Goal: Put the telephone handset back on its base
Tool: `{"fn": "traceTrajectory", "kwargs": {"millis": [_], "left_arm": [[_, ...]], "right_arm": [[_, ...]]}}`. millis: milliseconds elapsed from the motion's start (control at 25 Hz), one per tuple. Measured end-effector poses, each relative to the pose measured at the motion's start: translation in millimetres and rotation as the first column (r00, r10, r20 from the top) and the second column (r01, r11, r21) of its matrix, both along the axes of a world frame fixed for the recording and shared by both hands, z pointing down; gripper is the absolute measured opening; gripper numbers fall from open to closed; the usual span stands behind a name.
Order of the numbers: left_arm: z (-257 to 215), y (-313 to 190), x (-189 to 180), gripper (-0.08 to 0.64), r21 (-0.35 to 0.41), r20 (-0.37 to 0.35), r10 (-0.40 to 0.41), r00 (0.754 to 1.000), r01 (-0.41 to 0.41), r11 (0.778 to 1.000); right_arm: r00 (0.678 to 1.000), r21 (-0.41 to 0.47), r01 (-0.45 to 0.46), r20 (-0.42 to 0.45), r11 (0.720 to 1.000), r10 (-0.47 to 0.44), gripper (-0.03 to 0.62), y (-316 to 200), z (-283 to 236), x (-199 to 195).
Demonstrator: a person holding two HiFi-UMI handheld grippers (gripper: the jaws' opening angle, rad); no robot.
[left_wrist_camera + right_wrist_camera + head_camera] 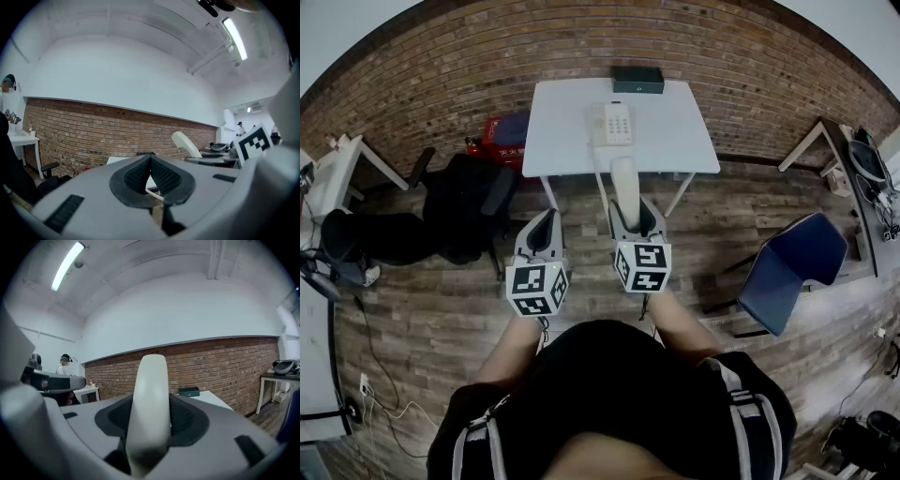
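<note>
Got the cream handset (150, 380) clamped in the right gripper (636, 214), not on the telephone base (611, 124) yet.

Looks like smooth, rounded plastic, long and gently curved, with a good stretch poking out ahead of the jaws. Probably light and rigid but slick, so could swivel in the pads. Best pinched across the narrow bar, not a bulky end. Hangs over the near edge of the white table (684, 141), still apart from the keypad base further back. Left gripper (539, 246) pinched closed on nothing, parked alongside.
</note>
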State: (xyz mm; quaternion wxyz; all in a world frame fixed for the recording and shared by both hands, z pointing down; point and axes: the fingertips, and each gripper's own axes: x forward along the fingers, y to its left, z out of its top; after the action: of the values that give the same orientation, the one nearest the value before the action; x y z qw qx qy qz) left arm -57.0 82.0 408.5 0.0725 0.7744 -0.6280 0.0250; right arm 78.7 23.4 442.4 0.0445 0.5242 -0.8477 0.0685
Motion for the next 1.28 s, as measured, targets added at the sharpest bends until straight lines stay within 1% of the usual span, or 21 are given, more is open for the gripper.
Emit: {"fn": "traceTrajectory", "kwargs": {"millis": [400,600,760,1280], "left_arm": [[1.5,6.2,-4.6,0.002,-0.002,-0.003,0.021,1.0,-0.021,1.0],[2.8,8.5,-9.7,0.002,-0.005,-0.005,0.023,1.0,-0.023,1.0],[6.3,9.5,-11.6,0.002,-0.016,-0.006,0.034,0.999,-0.034,0.999],[15.8,21.4,-42.1,0.002,-0.014,-0.024,0.072,0.997,-0.072,0.997]], "right_arm": [[1.0,-0.01,-0.004,0.004,1.0,0.004,0.201,9.2,4.4,-10.1],[0.999,-0.02,-0.006,0.041,1.0,0.007,0.201,11.7,3.8,-15.4],[0.999,-0.027,-0.011,0.047,1.0,0.013,0.201,12.0,4.2,-17.4],[0.998,-0.008,-0.047,0.038,0.999,0.047,0.201,27.2,5.2,-43.6]]}}
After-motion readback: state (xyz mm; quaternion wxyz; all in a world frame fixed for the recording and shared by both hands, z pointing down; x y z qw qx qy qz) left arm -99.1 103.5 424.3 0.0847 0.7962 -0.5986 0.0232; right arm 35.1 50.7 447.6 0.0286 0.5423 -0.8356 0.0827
